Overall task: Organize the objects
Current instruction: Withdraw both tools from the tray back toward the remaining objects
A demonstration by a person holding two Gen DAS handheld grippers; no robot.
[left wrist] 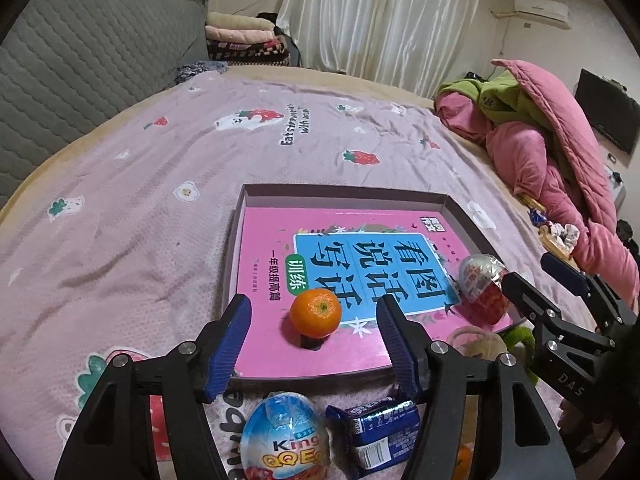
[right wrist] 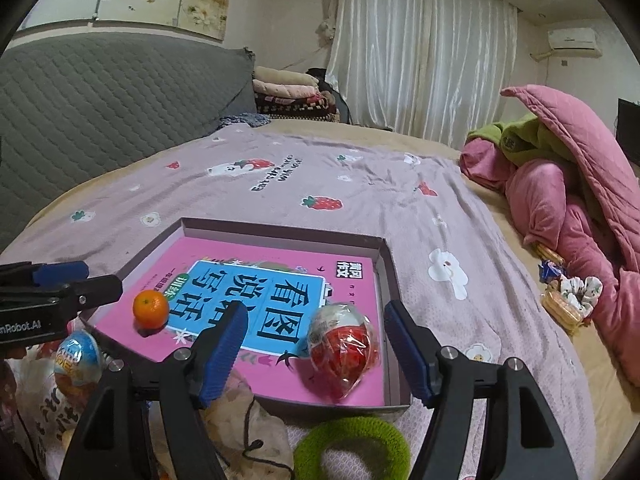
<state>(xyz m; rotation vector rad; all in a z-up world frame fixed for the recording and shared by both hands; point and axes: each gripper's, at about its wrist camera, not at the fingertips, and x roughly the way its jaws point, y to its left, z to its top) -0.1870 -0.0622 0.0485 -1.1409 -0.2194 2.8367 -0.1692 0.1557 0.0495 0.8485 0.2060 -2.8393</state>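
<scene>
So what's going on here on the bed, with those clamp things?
A person holds two grippers, tidying small things into a shallow box on the bed. A pink book lies inside, with a tangerine and a red-wrapped egg on it. Both the left gripper and the right gripper are open, holding nothing. A blue egg waits outside.

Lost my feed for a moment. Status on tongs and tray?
Left tongs open, empty. Right tongs open, empty. Orange and red egg on book in tray. Blue egg, cookie pack outside. Nothing blocking.
</scene>
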